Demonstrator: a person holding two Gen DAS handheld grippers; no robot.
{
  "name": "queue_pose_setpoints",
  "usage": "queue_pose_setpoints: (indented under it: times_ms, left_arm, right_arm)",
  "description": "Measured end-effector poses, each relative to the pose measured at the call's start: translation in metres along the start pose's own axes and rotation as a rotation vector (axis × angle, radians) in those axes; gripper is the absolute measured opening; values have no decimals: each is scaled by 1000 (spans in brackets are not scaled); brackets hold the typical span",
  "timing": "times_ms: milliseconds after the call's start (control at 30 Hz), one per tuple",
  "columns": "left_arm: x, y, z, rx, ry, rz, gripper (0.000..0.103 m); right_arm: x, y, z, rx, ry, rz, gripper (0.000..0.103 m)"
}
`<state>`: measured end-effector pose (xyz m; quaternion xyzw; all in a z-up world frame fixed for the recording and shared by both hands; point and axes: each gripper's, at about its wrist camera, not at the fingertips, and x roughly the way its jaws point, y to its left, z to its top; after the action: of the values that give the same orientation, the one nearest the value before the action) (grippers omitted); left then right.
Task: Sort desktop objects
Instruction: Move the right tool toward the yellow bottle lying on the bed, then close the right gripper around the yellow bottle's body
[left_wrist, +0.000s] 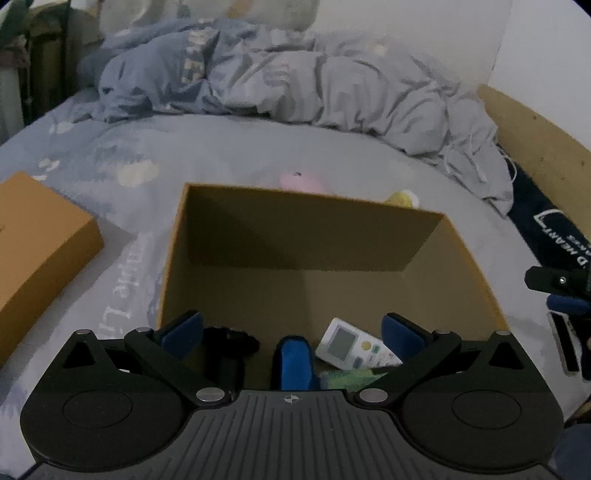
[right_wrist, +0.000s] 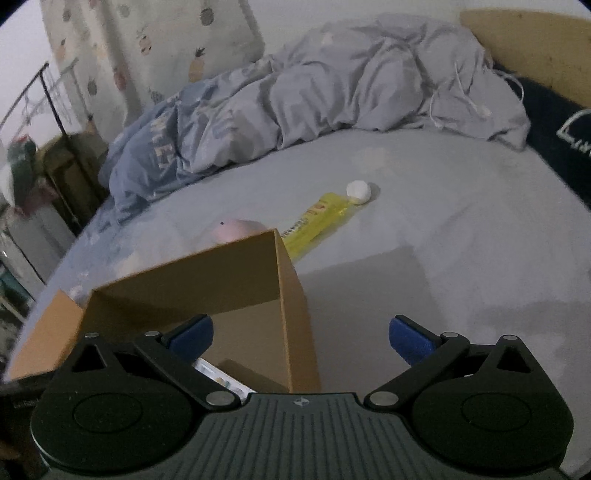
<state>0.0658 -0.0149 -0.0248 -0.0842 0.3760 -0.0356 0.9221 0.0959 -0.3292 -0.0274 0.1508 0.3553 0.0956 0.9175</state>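
Sorting half done. Already in the open brown box on the bed: a white remote, a blue thing, a black thing and something green.

Left hand-held gripper above the near side of the box, wide open, holding nothing. Right hand-held gripper just over the box's right corner, wide open too, nothing between its pads.

Still out on the bed, beyond the far wall of the box: a yellow tube with a white cap, and a pink toy close against the box. Box lid off to the left.

Next, most likely: a reach with the right hand-held gripper past the box to the yellow tube. Needed for that: pads on both long sides of the tube, a firm squeeze, then a lift over the box wall. Soft bed, so a light touch down.
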Motion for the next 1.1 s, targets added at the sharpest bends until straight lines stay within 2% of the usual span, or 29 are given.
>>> queue_pose_setpoints:
  times_ms: [233, 333, 433, 767, 1033, 1100]
  left_arm:
    - [-2, -4, 11, 17, -10, -37, 103]
    - [-4, -10, 16, 66, -33, -37, 103]
    - [-2, -12, 24, 71, -62, -30, 103]
    - [23, 3, 48, -32, -55, -83, 103]
    - [43, 17, 64, -109, -42, -114, 103]
    - [50, 19, 66, -122, -32, -117, 103]
  right_arm:
    - [17, 1, 24, 24, -19, 18, 103]
    - [29, 3, 37, 31, -15, 19, 103]
    - [45, 6, 51, 25, -8, 17, 103]
    - [115, 9, 90, 30, 93, 4, 103]
    - [174, -7, 106, 114, 207, -6, 101]
    - [184, -8, 110, 126, 220, -7, 98]
